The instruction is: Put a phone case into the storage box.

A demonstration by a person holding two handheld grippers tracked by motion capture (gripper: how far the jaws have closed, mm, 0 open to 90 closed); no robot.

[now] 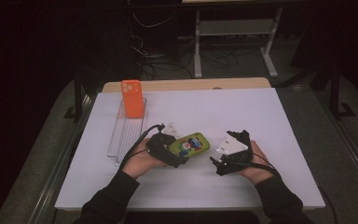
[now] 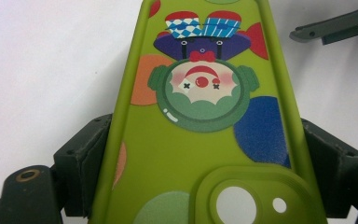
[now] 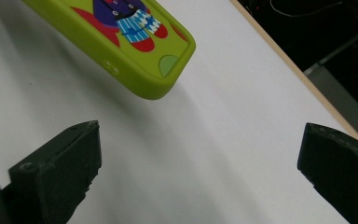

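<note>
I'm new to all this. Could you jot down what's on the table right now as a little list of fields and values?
Setting: white table
Left gripper: shut on the green phone case, gripping its long sides near the camera hole
Right gripper: open, holding nothing, beside the case
Case picture: cartoon clown with coloured dots
Orange phone case: standing upright in a clear rack at the far left

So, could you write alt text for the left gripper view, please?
A green phone case printed with an upside-down clown is clamped between the left gripper's two black jaws, camera cutout nearest the lens. It extends over a white table, with part of the other gripper at top right.
</note>
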